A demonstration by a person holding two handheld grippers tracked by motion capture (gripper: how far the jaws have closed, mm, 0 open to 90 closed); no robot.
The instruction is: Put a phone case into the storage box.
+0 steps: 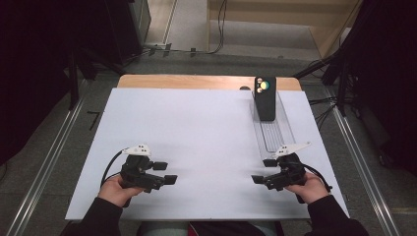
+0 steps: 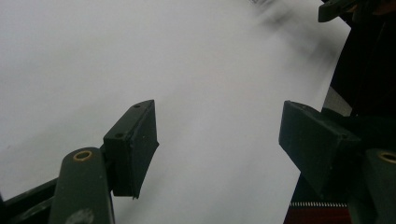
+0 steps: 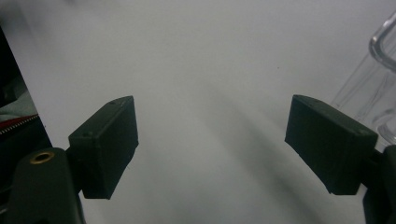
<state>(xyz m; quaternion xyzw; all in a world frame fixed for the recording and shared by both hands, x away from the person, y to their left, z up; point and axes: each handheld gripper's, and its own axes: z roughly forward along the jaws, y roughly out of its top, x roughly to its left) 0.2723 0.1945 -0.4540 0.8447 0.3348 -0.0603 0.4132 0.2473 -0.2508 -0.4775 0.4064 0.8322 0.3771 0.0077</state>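
On the desk's near edge: two hand-held grippers, one toward each near corner, both over bare white board.
Writing and labels: none can be read on any thing; the black box's top shows coloured round spots, too small to make out as marks.
Left gripper (image 1: 164,172): black, held in the person's left hand (image 1: 114,189) near the near-left corner, jaws pointing toward the middle of the desk; a grey plate sits on top and a cable trails off its back.
Left jaws: spread wide in the left gripper view (image 2: 217,140), nothing between them but blurred white surface.
Right gripper (image 1: 263,171): black, held in the right hand (image 1: 310,188) near the near-right corner, jaws pointing inward; grey plate on top.
Right jaws: spread wide in the right gripper view (image 3: 210,140), holding nothing.
Clear tray (image 1: 273,132): a long, narrow, see-through trough along the right edge, running from the far side toward the near side; its near end lies just beside the right gripper, and its glassy rim (image 3: 380,51) shows at that view's right.
Black box (image 1: 265,98): upright at the tray's far end, near the far-right corner, dark and plain-sided, with a green, a yellow and an orange spot on top.
Desk (image 1: 196,128): white sheet over a wooden top whose far edge shows.
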